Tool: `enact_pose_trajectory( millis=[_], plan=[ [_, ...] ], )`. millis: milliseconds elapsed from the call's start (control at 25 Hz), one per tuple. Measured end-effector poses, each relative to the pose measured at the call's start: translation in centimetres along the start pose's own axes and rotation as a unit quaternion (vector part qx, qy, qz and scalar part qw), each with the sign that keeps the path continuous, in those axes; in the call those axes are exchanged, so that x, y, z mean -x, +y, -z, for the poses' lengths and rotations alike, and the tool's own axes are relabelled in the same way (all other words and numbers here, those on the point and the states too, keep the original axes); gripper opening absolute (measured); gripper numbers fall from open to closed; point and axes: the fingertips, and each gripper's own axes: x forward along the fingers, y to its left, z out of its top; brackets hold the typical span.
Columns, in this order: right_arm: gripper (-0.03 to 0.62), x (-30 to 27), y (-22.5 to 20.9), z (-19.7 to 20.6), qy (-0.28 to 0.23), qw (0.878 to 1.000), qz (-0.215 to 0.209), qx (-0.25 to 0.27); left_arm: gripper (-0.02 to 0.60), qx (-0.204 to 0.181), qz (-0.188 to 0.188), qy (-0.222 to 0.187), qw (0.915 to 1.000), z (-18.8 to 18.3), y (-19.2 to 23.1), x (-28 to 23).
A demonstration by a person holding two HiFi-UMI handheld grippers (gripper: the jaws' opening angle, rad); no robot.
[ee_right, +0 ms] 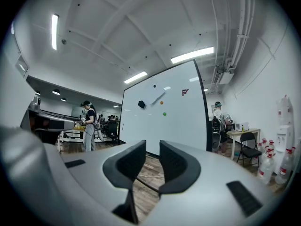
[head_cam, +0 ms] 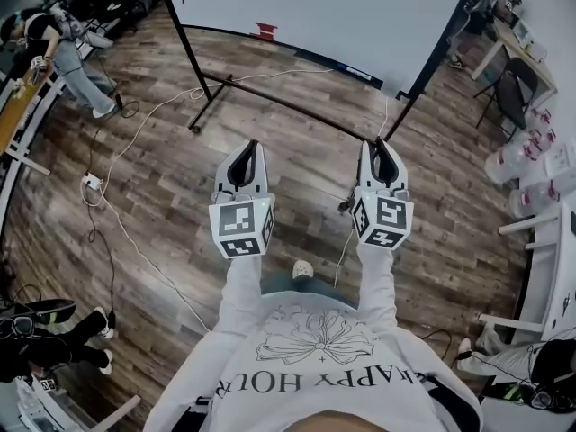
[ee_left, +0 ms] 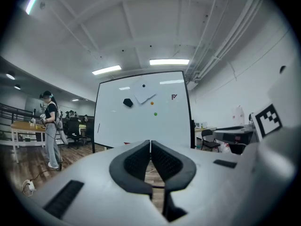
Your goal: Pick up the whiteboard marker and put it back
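The whiteboard (head_cam: 315, 7) stands on the wood floor ahead of both level grippers, left gripper (head_cam: 247, 147) with jaws pressed together on nothing, right gripper (head_cam: 382, 144) with jaws spread and empty; the whiteboard marker cannot be singled out, only a small red item (head_cam: 265, 31) on the board's ledge.
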Motion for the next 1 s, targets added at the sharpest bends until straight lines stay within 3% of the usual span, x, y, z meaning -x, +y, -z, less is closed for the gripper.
enact_pose_trajectory(
  millis=[520, 1000],
  plan=[
    [0.078, -9.5, -3.8, 2.4, 0.030, 1.000, 0.003, 0.009, 0.009, 0.010, 0.005, 0.028, 0.9995, 1.8, 0.8, -10.9],
    [0.094, -22.9, -6.9, 2.7, 0.045, 0.998, 0.029, 0.030, 0.009, 0.017, 0.045, 0.026, 0.9985, 1.2, 3.4, -26.5]
  ],
)
